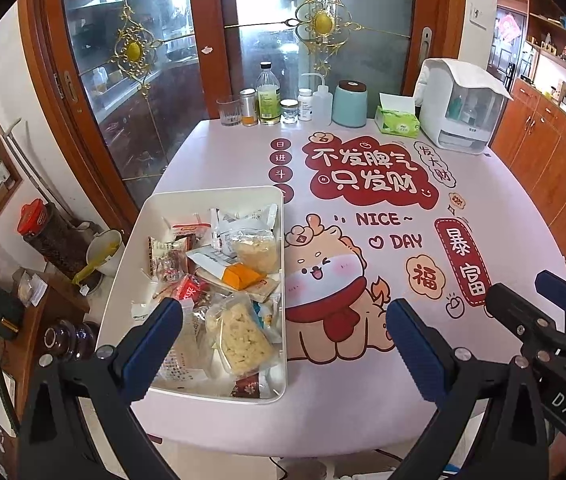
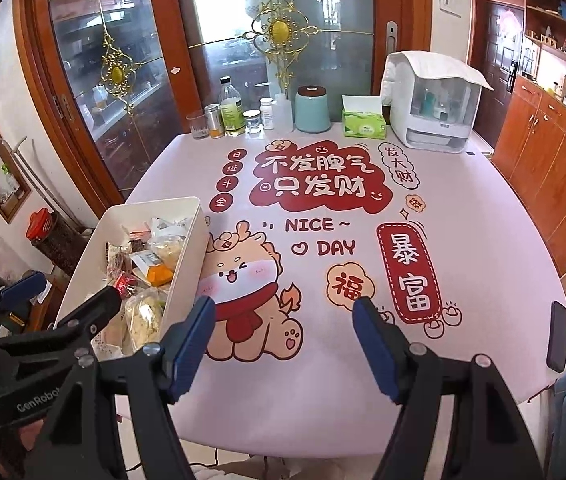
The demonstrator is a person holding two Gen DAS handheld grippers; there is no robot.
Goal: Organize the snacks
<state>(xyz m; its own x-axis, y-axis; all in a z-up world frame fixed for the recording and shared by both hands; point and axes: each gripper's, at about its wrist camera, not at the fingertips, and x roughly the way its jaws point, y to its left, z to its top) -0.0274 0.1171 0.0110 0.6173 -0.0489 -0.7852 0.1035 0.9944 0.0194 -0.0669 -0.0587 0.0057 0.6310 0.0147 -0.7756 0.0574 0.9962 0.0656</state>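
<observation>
A white rectangular bin (image 1: 283,232) sits at the table's left edge, filled with several wrapped snacks: a pale rice-cake pack (image 1: 243,336), an orange packet (image 1: 241,276), a red packet (image 1: 189,288). My left gripper (image 1: 283,328) is open and empty, above the bin's near right corner. The bin (image 2: 199,224) also shows in the right wrist view. My right gripper (image 2: 283,324) is open and empty over the printed tablecloth, right of the bin. The left gripper (image 2: 71,288) shows at that view's left; the right gripper (image 1: 543,292) at the left view's right edge.
The table (image 1: 503,216) has a pink cloth with red cartoon print. Along the back stand a glass (image 1: 229,111), bottles (image 1: 269,94), a teal canister (image 1: 349,104), a tissue box (image 1: 397,120) and a white appliance (image 1: 459,108). A dark phone (image 2: 557,336) lies at the right edge.
</observation>
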